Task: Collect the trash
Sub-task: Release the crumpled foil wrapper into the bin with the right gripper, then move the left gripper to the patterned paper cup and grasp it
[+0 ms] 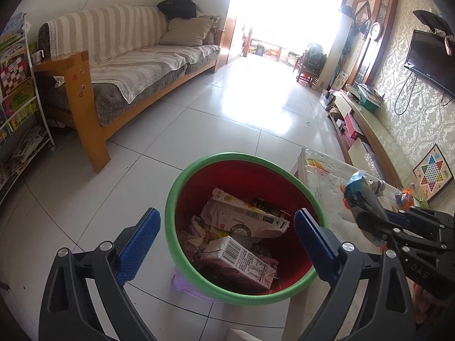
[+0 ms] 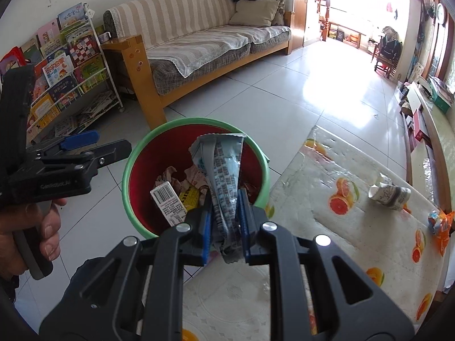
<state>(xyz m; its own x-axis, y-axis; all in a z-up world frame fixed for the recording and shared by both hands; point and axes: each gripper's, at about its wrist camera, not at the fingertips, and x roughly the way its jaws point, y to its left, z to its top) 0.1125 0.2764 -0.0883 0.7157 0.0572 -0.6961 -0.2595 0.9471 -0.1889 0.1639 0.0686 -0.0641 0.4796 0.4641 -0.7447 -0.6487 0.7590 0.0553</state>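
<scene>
Your left gripper point(image 1: 227, 244) hangs above the bin point(image 1: 199, 284) with its blue pads point(image 1: 140, 241) spread wide and nothing between them. The bin is red inside with a green rim, it stands on the tiled floor point(image 1: 199, 108) just beside the low desk point(image 2: 327, 213) with the orange-fruit cover. Inside the bin lie two cartons point(image 1: 239, 258) and some crumpled paper point(image 1: 193, 233). Your right gripper point(image 2: 224, 227) is pressed together on a flattened blue and grey wrapper point(image 2: 224, 170), which stands up from the pads over the near edge of the bin. On the desk, well apart from the bin, you have a crushed white paper cup point(image 2: 389, 194) and, near it at the right edge, an orange snack bag point(image 2: 440, 224). Your hand point(image 2: 31, 227) grips the handle of the left gripper at the left side of the right wrist view.
</scene>
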